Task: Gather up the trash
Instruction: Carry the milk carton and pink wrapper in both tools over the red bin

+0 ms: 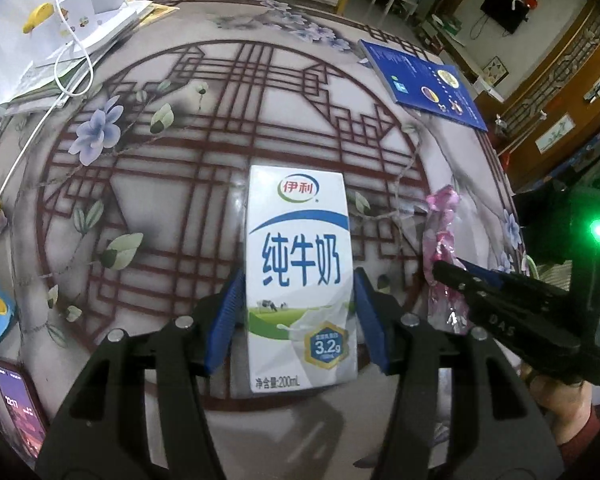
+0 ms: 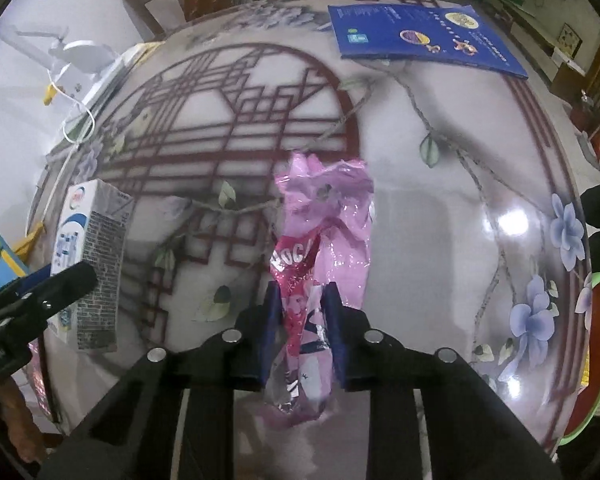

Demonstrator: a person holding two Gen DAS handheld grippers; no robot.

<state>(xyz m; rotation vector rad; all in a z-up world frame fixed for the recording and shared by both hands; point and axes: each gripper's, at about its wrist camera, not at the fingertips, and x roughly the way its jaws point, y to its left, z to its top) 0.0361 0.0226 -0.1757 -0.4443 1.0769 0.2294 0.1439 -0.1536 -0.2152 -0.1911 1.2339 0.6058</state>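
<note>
Left gripper clasps the upright milk carton on the patterned table; its base is partly hidden. Right gripper pinches the crumpled pink wrapper, its lower end blurred, print unreadable.

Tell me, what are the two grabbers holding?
Left gripper holds the milk carton by its lower sides; right gripper pinches the pink wrapper's near end.
</note>
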